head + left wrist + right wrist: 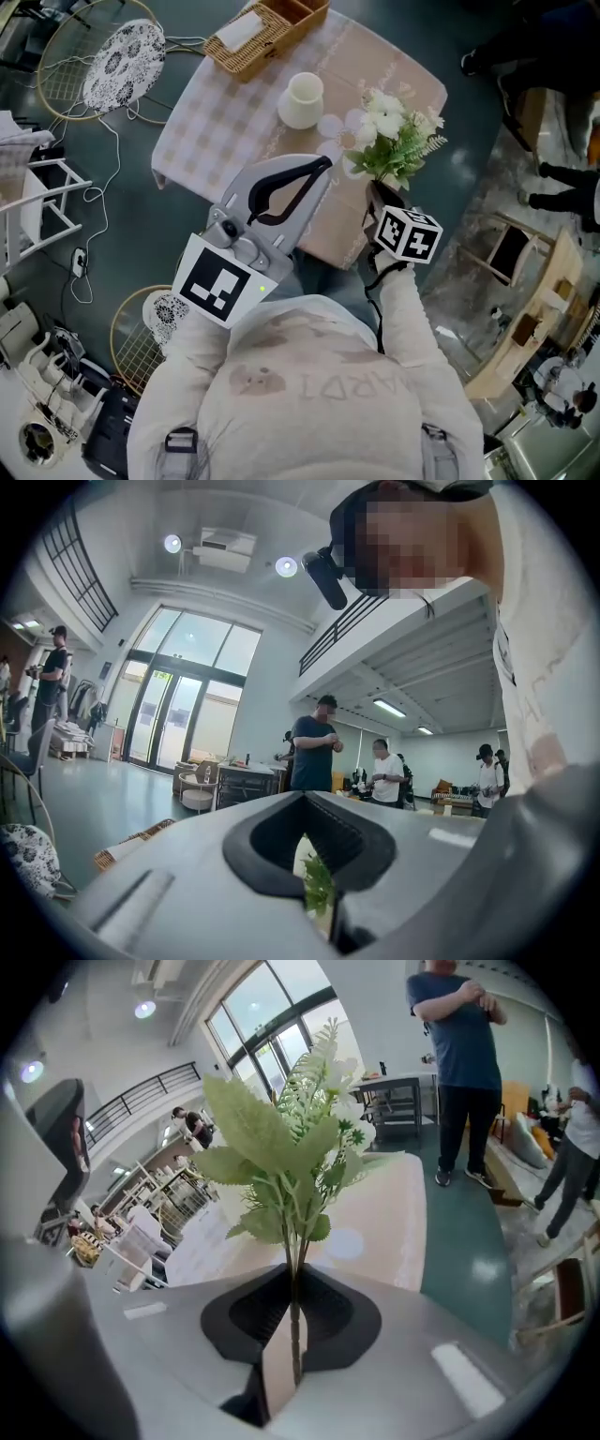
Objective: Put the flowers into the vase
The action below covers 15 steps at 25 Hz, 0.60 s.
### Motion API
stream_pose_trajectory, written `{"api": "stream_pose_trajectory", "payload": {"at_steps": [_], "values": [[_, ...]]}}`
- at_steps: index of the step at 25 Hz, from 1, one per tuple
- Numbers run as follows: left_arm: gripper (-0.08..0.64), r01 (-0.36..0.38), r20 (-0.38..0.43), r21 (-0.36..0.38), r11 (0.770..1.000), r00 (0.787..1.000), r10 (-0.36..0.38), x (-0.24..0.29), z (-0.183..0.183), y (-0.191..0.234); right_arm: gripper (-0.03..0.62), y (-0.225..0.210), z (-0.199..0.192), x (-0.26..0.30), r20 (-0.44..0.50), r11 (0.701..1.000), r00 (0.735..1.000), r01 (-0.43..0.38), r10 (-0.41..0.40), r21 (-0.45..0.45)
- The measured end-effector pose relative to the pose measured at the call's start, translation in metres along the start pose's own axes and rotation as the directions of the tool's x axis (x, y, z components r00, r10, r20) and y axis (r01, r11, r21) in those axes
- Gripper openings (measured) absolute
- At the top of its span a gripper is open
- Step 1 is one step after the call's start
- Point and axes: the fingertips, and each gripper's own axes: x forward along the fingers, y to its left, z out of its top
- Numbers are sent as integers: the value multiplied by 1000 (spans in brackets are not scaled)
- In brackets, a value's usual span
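right gripper (292, 1358) pinching the green stems of the flowers (394, 136); bunch upright, white heads and leaves held off the table, above its near right corner. left gripper (322, 167) empty, jaws pressed nearly together with only a thin slit between the tips, held over the table's near edge. vase (301, 99) white, upright on the checked table (220, 112), near the flowers but apart. wicker basket (272, 37) at the far edge.
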Motion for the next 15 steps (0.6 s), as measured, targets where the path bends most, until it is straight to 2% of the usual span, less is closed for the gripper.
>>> {"api": "stream_pose_trajectory", "payload": {"at_steps": [3,6,11,15], "values": [[0,-6,20,17,1000,1000,5,-3,8,-2,55,17,33,-20,111,998,993,-47,50,-36],[0,-14,39,23,1000,999,13,-12,16,-5,55,41,62,-43,221,991,968,-98,117,-96],[0,-33,65,38,999,997,31,-26,24,-2,55,82,106,-71,377,969,902,-142,210,-201],[0,-56,78,43,998,996,52,-38,26,5,55,110,131,-81,459,949,843,-172,280,-263]]}}
